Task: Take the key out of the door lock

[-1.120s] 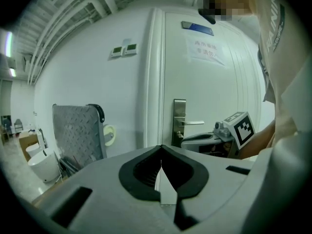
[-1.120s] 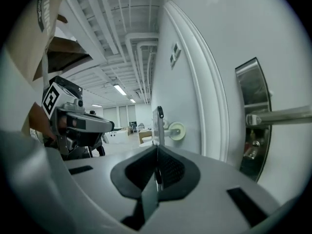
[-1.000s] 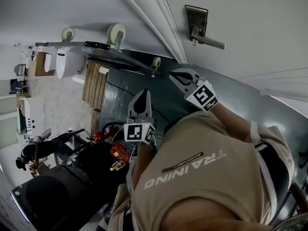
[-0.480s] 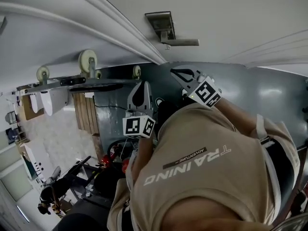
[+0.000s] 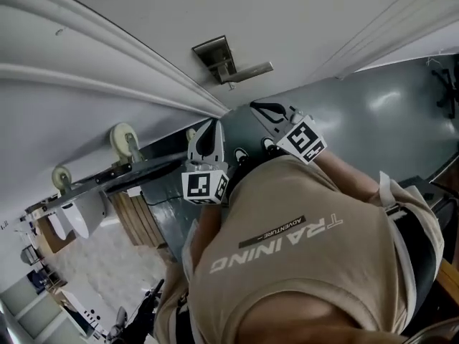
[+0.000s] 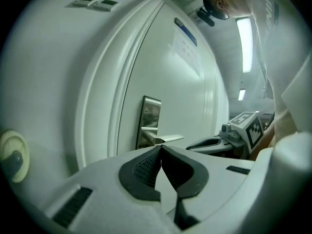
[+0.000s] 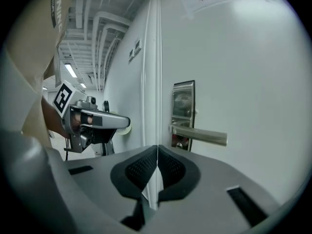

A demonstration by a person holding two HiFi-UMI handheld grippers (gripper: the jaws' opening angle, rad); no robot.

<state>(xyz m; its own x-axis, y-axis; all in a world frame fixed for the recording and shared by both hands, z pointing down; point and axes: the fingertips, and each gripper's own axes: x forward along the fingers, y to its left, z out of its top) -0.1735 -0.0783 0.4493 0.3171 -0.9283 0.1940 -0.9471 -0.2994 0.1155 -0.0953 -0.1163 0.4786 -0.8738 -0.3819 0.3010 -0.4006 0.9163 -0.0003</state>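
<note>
A steel lock plate [image 5: 214, 54] with a lever handle [image 5: 249, 70] sits on the white door. In the right gripper view a small reddish bit [image 7: 181, 143] shows on the lock plate [image 7: 183, 112] just under the lever [image 7: 201, 135]; I cannot tell if it is the key. My left gripper [image 5: 207, 136] and right gripper [image 5: 262, 111] are held up short of the door, apart from the lock. Both are shut with nothing between the pads [image 6: 147, 165] [image 7: 169, 168]. The left gripper view shows the plate [image 6: 150, 122] ahead and the right gripper [image 6: 220, 141] beside it.
The door frame's mouldings [image 5: 107, 63] run left of the lock. A cart on beige wheels [image 5: 123, 140] stands by the wall at the left. Grey floor [image 5: 373, 106] lies to the right. The person's beige shirt [image 5: 301, 249] fills the lower head view.
The head view has swung, so the lock plate moved left and the floor clutter dropped out of sight. Both grippers stay shut and held up before the door.
</note>
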